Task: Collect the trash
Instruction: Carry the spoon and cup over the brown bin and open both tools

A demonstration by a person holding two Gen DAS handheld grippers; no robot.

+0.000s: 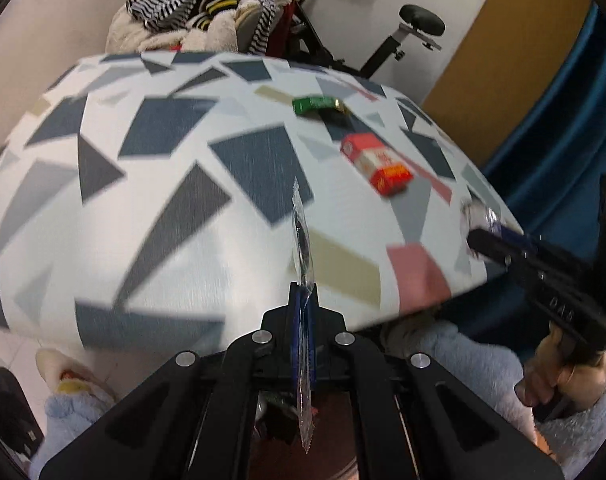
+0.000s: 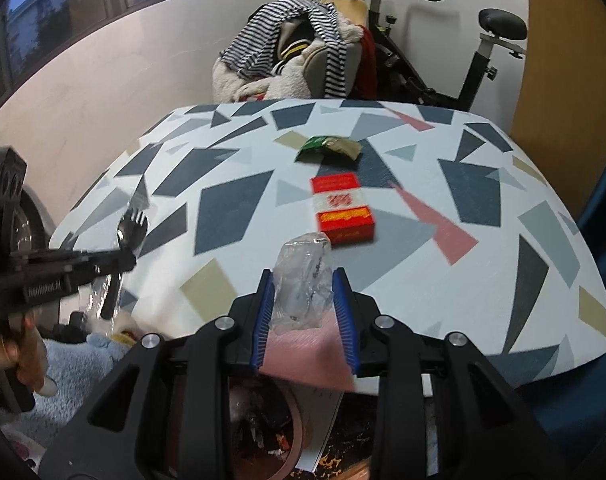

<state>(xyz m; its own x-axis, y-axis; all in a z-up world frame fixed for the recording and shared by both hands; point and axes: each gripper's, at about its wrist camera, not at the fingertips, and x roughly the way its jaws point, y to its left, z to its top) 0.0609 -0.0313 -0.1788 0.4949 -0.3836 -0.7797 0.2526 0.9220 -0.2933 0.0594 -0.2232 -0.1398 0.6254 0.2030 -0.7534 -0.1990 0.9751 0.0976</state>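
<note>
The left gripper is pressed together on a plastic-wrapped fork above the patterned table. The right gripper pinches a crumpled clear wrapper at the table's near edge. A red box and green packet lie on the table.

Plastic, card and cloth, matt against glossy

The surface wears a matt cloth with a fine weave, printed in grey, pink and tan shapes. The crumpled wrapper is thin clear plastic, glossy and creased; the long packet is clear shiny film too. The red box looks like smooth printed card, the green sachet like shiny foil. Both grippers are matt black plastic with ribbed blue pads and bright metal rivets. The sleeve is fluffy pale-blue fleece.
</note>
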